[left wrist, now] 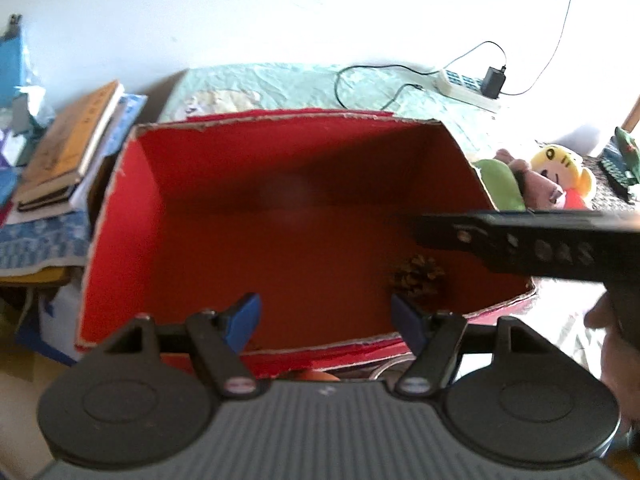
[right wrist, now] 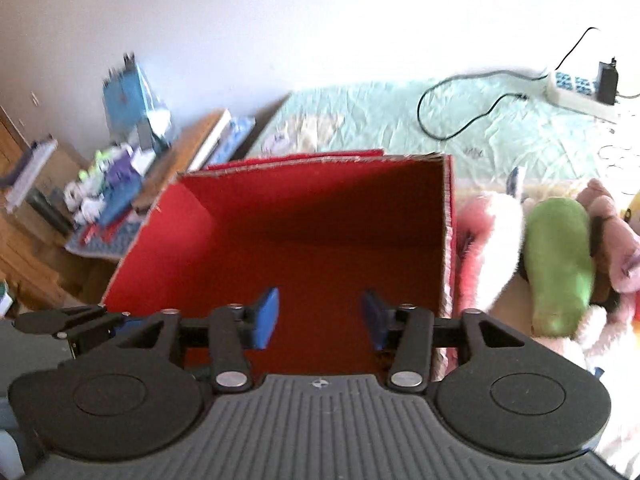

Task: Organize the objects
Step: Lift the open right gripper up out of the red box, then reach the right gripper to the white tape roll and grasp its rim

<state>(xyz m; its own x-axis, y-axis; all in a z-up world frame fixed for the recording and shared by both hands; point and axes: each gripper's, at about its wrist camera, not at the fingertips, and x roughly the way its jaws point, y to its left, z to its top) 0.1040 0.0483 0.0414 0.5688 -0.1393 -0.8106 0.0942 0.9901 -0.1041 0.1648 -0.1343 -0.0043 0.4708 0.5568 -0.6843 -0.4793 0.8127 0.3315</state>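
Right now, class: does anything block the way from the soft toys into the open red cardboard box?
Nothing visible does. The green soft toy lies beside the red cardboard box, whose top is open.

White wall [left wrist: 240, 20], green bedspread [left wrist: 288, 84], bright light

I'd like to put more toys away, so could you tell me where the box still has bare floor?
The red box floor is bare from its left wall to the pine cone near the right wall. Outside that wall it is crowded with plush toys.

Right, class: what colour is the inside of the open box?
Red. The box interior shows best in the left wrist view.
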